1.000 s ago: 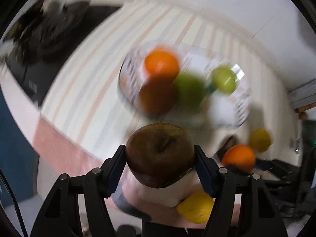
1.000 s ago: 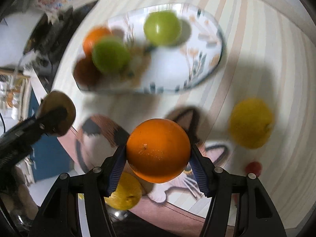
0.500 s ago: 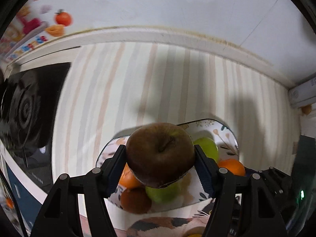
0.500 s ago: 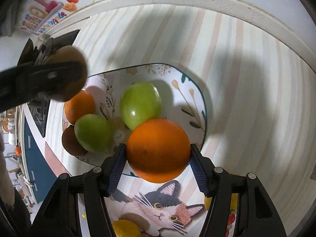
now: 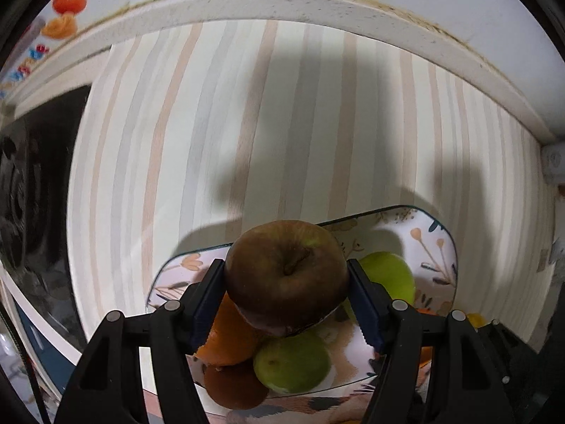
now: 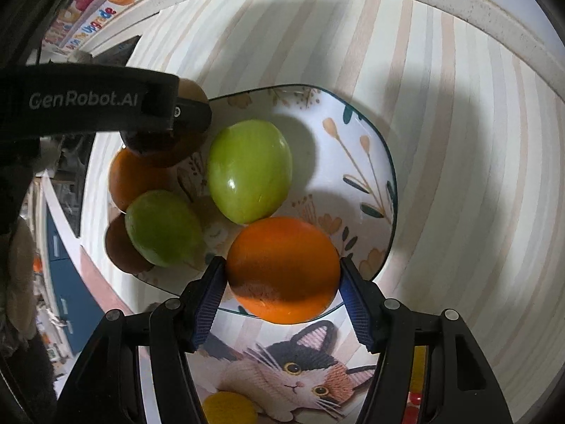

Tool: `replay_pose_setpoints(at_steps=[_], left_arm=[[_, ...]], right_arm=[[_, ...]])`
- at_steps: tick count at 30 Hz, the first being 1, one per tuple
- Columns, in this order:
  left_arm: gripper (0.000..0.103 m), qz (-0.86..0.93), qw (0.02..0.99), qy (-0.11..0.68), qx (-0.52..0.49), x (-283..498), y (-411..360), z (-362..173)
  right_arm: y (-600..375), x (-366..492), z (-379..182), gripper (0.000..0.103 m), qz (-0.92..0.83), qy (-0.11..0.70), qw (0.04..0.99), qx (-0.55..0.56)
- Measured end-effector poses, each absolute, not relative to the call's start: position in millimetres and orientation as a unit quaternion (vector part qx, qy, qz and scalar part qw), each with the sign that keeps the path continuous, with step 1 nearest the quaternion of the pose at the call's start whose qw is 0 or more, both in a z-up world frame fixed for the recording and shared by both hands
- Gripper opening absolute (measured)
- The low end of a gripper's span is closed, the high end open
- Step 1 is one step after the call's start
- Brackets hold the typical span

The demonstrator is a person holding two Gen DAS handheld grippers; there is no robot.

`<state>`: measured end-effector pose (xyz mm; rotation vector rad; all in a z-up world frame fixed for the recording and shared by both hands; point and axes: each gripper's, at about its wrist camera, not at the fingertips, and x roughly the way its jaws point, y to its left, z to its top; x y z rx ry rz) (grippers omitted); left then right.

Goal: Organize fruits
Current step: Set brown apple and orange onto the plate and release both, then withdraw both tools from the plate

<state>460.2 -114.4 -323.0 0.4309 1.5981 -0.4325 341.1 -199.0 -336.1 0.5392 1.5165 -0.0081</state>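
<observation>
Glossy round orange (image 6: pixel 282 268) between ribbed fingers (image 6: pixel 208 300).

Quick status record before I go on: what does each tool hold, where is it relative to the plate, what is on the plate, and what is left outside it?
left tool: shut on dark apple, over the plate's left side
right tool: shut on held orange, over the plate's near edge
plate: floral, on striped counter
on plate: large green fruit, small green fruit, orange, brown fruit
outside plate: yellow fruit on cat mat
</observation>
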Motion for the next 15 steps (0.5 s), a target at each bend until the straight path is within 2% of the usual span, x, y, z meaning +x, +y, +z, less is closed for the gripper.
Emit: replay_pose_setpoints(at_steps=[1,3,4,5,6,15], left_arm=[[0.067,-0.192,0.659,0.704,0.185,461,-114,-322],[0.08,-0.191,0.668,0.696,0.179,462,-112,-315],[0.083,-0.19,0.673,0.692,0.179,462,-111,-311],[0.086,-0.189,0.676,0.689,0.179,461,-110,-308],[0.086,-0.187,0.679,0.687,0.177,461,-108,-306],[0.086,-0.154,0.719,0.664,0.14,433,-74,-274]], right_arm=[[-200,341,-335,0.077,-0.005,0.679,0.693,0.244],[-200,341,-331,0.08,-0.004,0.677,0.694,0.245],[-200,341,-330,0.081,-0.003,0.678,0.692,0.246],[-200,340,-328,0.086,-0.002,0.678,0.691,0.248],[-199,339,-326,0.09,-0.003,0.678,0.693,0.246],[-196,323,-291,0.094,-0.035,0.663,0.727,0.174]])
